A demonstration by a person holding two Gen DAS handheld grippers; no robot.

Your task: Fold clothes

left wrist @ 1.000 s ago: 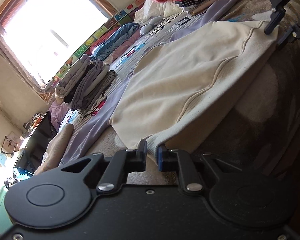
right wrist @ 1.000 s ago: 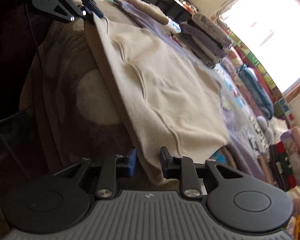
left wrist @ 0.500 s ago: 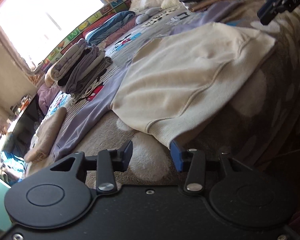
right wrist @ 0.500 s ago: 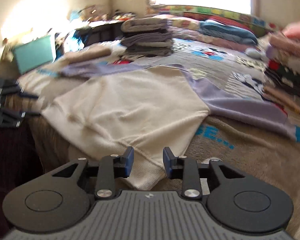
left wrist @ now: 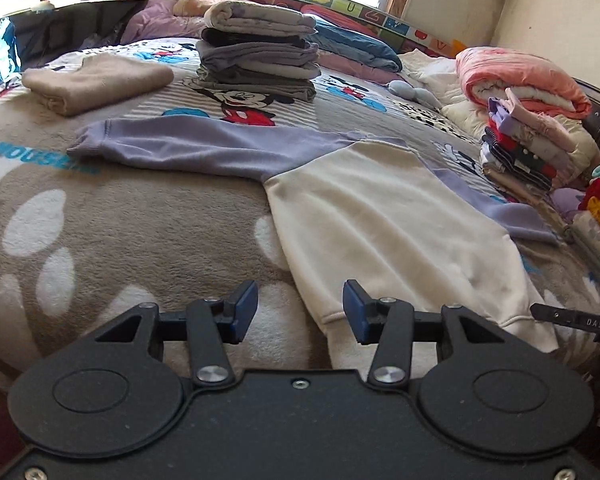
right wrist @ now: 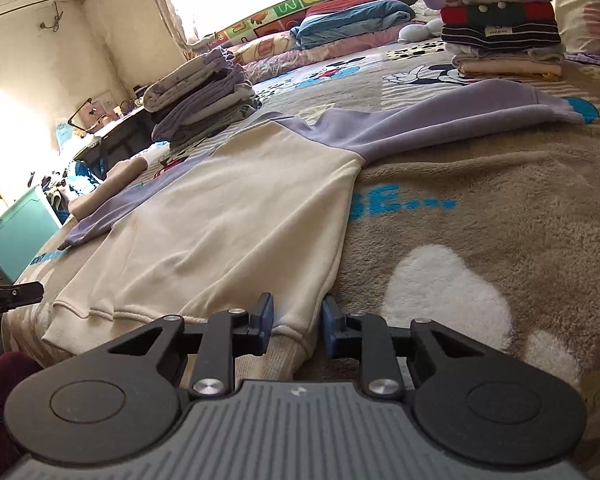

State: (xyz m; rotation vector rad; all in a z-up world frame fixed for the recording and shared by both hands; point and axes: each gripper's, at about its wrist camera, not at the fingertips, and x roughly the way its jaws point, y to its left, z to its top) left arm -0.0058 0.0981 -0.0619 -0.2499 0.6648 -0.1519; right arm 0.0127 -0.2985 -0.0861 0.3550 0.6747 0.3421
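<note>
The cream sweatshirt with lilac sleeves lies flat on the bed, spread out so that it can be folded from the hem. The left gripper hangs with its jaws wide and nothing between them; the sweatshirt's ribbed hem corner lies just ahead of its right finger. The right gripper is also parted, with the opposite hem corner lying between its fingers but apparently not pinched. Each gripper thus sits at one end of the hem, probably ready to lift it. From either gripper the body runs straight ahead, hem nearest and shoulders farthest, while the lilac sleeves stretch out sideways across that axis. Folded stacks stand well beyond the shoulders.
</note>
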